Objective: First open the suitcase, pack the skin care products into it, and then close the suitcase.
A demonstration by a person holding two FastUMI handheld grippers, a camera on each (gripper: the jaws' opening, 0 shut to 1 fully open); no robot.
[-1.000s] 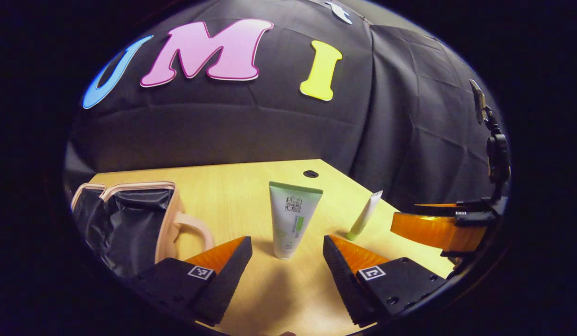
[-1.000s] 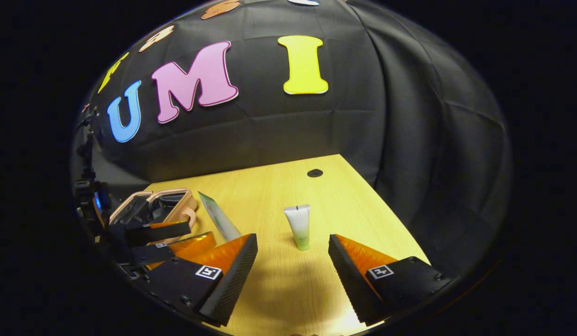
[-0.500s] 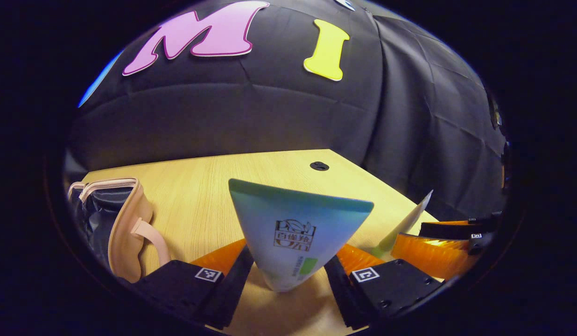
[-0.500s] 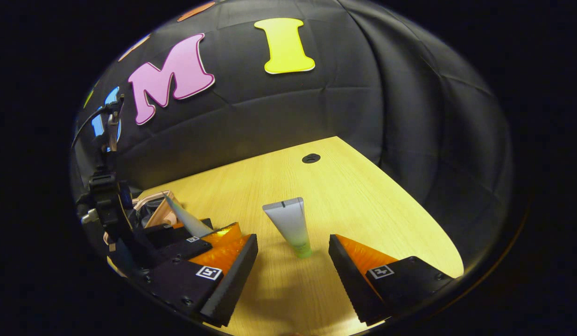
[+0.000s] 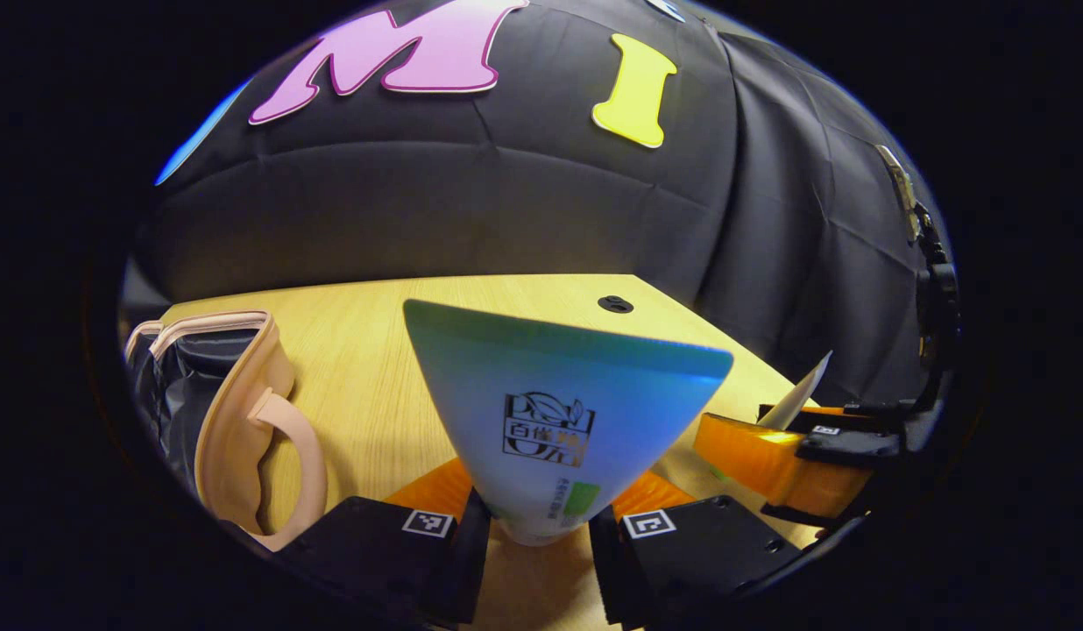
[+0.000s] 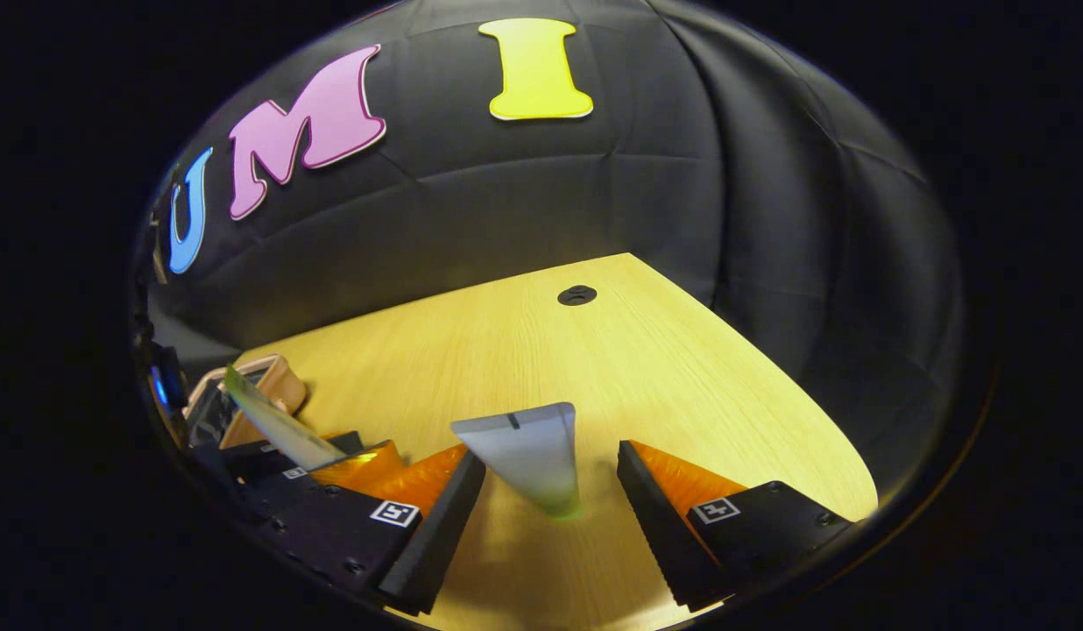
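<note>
Now | left gripper point(image 5: 531, 548) fingers clamped on printed tube point(image 5: 559, 412); right gripper point(image 6: 548, 508) fingers apart around small tube point(image 6: 528, 456)

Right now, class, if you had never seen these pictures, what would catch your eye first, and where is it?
The big white and green tube stands front and centre in the left gripper view, with the left gripper closed on its lower end. In the right gripper view a smaller grey-white tube stands on the wooden table between the open fingers of the right gripper. The open pink suitcase with its dark lining lies at the left.
</note>
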